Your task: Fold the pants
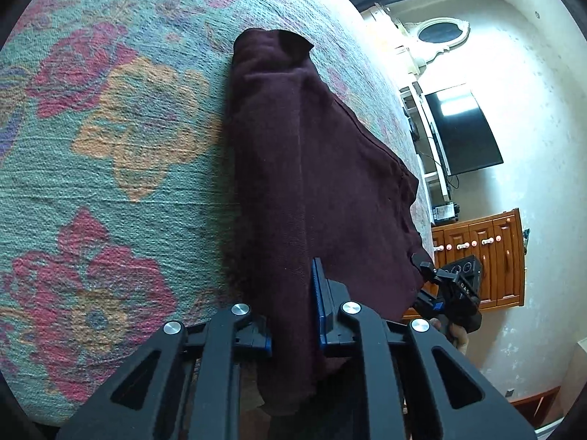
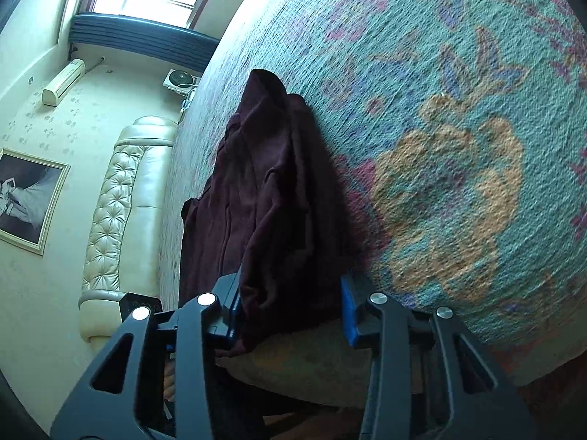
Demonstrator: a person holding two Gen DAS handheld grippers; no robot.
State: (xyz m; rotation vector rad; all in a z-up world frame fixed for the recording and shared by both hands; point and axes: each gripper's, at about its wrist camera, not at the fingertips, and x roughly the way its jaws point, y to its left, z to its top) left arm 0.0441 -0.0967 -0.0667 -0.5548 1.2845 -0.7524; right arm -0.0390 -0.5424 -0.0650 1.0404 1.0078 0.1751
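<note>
Dark maroon pants lie bunched lengthwise on a floral bedspread. My left gripper has its blue-padded fingers closed on the near edge of the pants, cloth filling the gap. In the right wrist view the pants run away from me. My right gripper stands wider, with cloth between its fingers against the left pad; the right pad looks apart from the cloth. The right gripper also shows in the left wrist view at the pants' other corner.
The bedspread covers a bed whose edge lies close beneath both grippers. A wooden dresser and a TV stand beyond the bed. A cream padded headboard lies on the other side.
</note>
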